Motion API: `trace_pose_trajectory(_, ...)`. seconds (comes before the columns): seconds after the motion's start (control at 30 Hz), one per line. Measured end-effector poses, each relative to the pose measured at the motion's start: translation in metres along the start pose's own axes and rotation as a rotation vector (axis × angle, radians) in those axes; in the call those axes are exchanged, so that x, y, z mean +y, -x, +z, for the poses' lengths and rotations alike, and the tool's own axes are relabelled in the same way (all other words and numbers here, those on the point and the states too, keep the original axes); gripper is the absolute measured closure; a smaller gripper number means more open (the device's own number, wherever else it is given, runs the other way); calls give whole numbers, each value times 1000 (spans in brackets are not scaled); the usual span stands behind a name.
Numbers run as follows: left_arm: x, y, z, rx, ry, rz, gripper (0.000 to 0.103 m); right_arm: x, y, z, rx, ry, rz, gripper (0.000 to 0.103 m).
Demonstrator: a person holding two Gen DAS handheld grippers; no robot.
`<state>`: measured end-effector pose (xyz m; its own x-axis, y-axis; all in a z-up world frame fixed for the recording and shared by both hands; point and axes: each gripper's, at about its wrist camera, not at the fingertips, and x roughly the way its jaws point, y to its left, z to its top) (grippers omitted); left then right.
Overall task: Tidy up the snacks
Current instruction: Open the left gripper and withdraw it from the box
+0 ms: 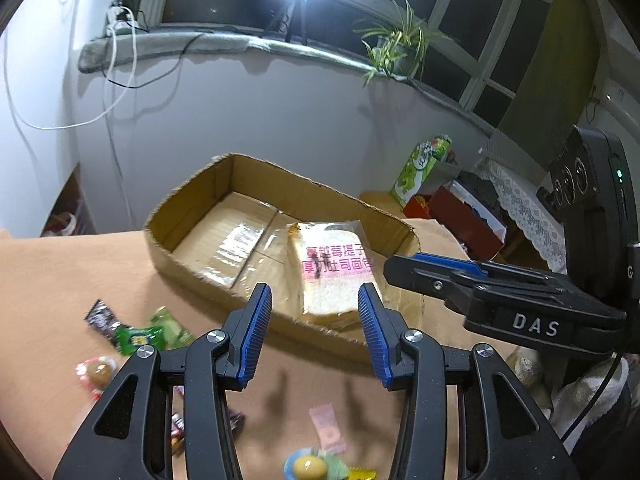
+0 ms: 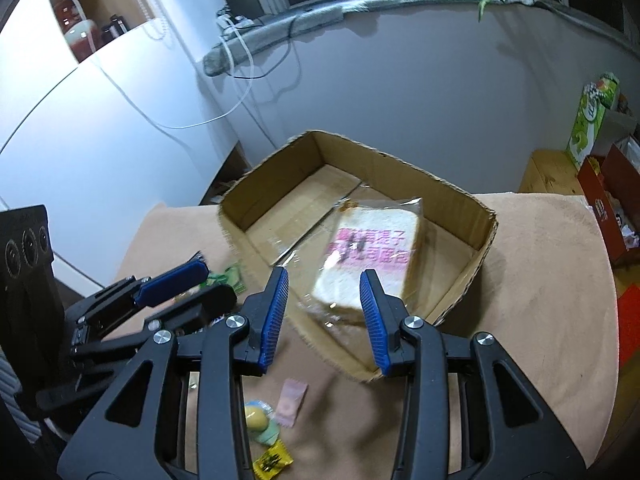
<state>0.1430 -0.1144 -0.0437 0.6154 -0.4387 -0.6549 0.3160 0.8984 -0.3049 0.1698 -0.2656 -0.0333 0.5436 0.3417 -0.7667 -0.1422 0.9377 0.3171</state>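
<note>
An open shallow cardboard box [image 1: 192, 200] [image 2: 486, 220] stands on the tan table. A wrapped toast bread pack [image 1: 332, 276] [image 2: 372, 256] with pink print lies in the box at its near right side. My left gripper [image 1: 315, 304] is open and empty, held above the table in front of the box. My right gripper [image 2: 324, 290] is open and empty, just above the box's near wall, apart from the bread. Small wrapped candies lie loose on the table: green ones [image 1: 140, 338], a pink one [image 1: 328, 428] [image 2: 292, 400], a yellow one [image 2: 272, 460], a round jelly [image 1: 308, 466] [image 2: 258, 420].
The right gripper shows in the left wrist view [image 1: 480, 280] beside the box. A green carton [image 1: 420, 168] and red boxes [image 1: 468, 216] stand beyond the table at the right. A wall, windowsill, cables and a plant [image 1: 396, 40] are behind.
</note>
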Motion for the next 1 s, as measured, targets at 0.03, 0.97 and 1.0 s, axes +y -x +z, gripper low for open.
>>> trace_pose_trajectory(0.03,1,3,-1,-4,3,2,60,5,3,-3,0,8,3,64)
trace_pose_trajectory(0.97,105,107,-93,-47,172,189,60,66,-8,-108,119,239,-12,64)
trace_pose_trajectory(1.0,107,107,-99,-38,176,190,59,66,-10,-112,129,244,-9,64)
